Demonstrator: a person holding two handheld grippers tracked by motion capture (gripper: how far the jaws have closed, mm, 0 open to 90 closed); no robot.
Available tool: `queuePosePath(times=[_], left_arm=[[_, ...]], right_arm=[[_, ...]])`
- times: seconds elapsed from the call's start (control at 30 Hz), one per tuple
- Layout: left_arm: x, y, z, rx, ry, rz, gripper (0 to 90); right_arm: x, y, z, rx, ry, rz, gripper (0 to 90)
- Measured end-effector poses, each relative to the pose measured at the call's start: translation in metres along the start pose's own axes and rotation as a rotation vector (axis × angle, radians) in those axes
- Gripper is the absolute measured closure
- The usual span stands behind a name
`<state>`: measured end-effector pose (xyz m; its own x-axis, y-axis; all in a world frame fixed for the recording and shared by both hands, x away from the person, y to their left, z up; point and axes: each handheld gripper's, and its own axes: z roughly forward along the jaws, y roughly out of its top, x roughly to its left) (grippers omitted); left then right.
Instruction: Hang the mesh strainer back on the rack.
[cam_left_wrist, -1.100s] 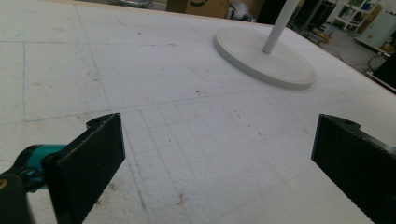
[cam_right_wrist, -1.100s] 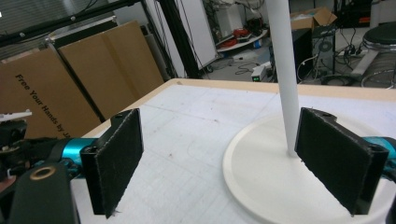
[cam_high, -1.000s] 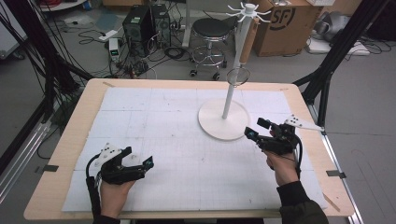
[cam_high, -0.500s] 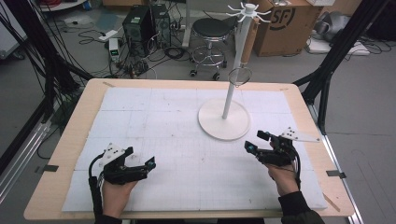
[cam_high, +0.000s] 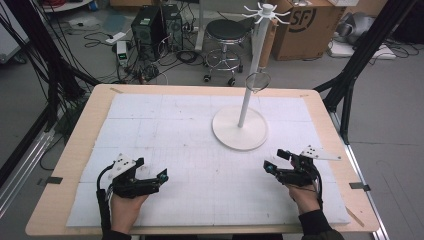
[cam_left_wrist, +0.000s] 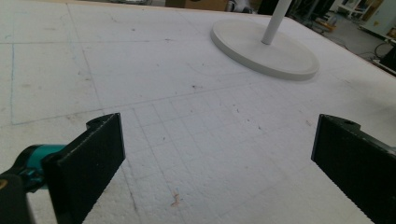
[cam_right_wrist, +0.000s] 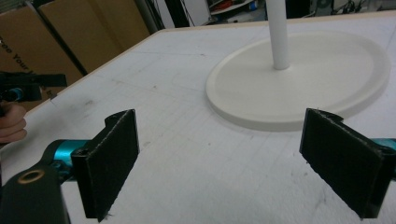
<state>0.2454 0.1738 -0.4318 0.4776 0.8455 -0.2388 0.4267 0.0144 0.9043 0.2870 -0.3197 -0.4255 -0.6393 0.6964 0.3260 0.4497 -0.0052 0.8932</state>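
Stand (cam_high: 241, 127) sits upper right of centre on the tabletop (cam_high: 95, 115); our left claw (cam_high: 159, 179) and right claw (cam_high: 272, 161) gape empty, and a careless right reach could tip its tall pole.

This is a lab or test workshop set up for recording, not a home. In the middle of the high view stands a plywood table (cam_high: 75, 150) covered with a white foam sheet (cam_high: 200, 145) ruled in a grid. Black frame struts (cam_high: 365, 45) rise at the upper right and bundles of black cables (cam_high: 35, 55) hang at the upper left. On the bare grey floor beyond the table, top centre, sit a computer tower (cam_high: 150, 25), a power strip (cam_high: 122, 50) among loose wires, a rolling stool (cam_high: 227, 35) and cardboard boxes (cam_high: 305, 30).
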Motion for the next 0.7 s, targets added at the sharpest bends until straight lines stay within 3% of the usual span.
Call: queuePosePath(times=[0.13, 0.7], left_arm=[[-0.0001, -0.0002, 0.0014, 0.000, 0.002, -0.003, 3.3], [0.0000, -0.0004, 0.0010, 0.004, 0.006, 0.006, 3.3]], right_arm=[[-0.0006, -0.0023, -0.0013, -0.017, -0.003, 0.009, 11.5], [0.0000, -0.0052, 0.0015, 0.003, -0.016, 0.010, 11.5]])
